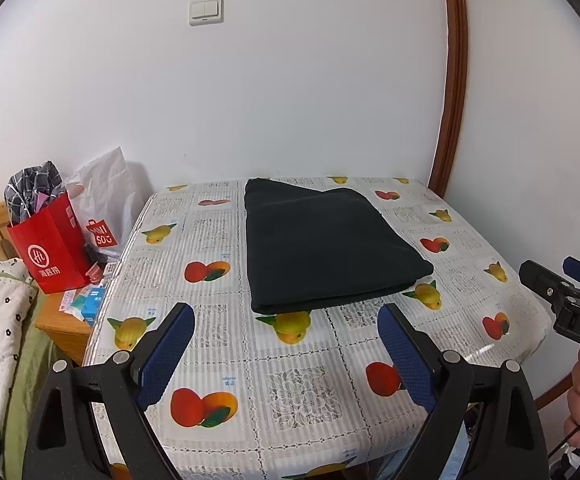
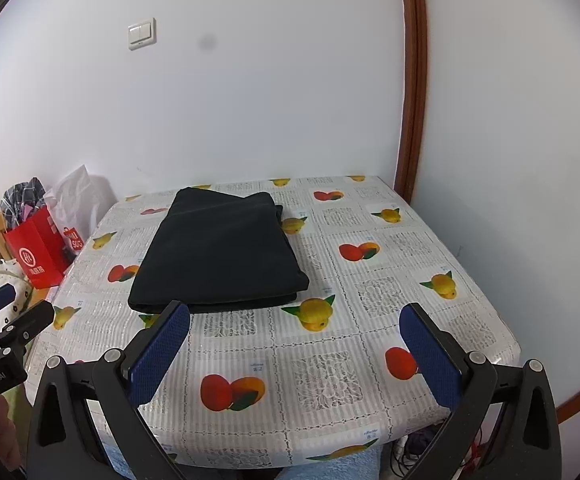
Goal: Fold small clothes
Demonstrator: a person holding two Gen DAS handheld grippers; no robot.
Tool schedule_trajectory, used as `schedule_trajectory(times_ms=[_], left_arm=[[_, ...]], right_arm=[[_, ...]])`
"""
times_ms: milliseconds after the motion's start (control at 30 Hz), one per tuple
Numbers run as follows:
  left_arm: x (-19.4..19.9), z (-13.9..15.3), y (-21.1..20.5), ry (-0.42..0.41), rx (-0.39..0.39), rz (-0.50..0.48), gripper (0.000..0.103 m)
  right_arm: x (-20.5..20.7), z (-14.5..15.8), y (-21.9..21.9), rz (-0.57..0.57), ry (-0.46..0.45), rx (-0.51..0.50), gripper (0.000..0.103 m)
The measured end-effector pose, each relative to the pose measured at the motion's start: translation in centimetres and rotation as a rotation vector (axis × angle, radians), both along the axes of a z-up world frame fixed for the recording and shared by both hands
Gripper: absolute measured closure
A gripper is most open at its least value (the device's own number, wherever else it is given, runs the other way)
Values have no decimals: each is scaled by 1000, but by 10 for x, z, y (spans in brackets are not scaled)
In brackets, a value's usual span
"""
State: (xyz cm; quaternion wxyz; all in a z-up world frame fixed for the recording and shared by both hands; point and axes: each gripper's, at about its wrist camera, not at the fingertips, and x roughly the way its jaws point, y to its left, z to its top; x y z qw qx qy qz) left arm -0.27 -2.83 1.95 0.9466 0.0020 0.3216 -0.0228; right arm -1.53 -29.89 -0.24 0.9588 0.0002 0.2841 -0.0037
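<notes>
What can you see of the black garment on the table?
The black garment is plain dark fabric, folded into a flat, roughly rectangular stack with layered edges showing at its near side and one far corner peaking up. It lies on the fruit-print tablecloth, toward the wall. Neither tool touches it; both are open and short of it.
</notes>
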Motion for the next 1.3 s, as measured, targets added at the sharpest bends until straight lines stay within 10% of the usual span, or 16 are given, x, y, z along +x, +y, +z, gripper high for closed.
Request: schedule_trajectory(times_ms=[1300], left_arm=[[1,-3,2,21,-2,-5,10]], right_arm=[[0,-5,5,5,10,11,0]])
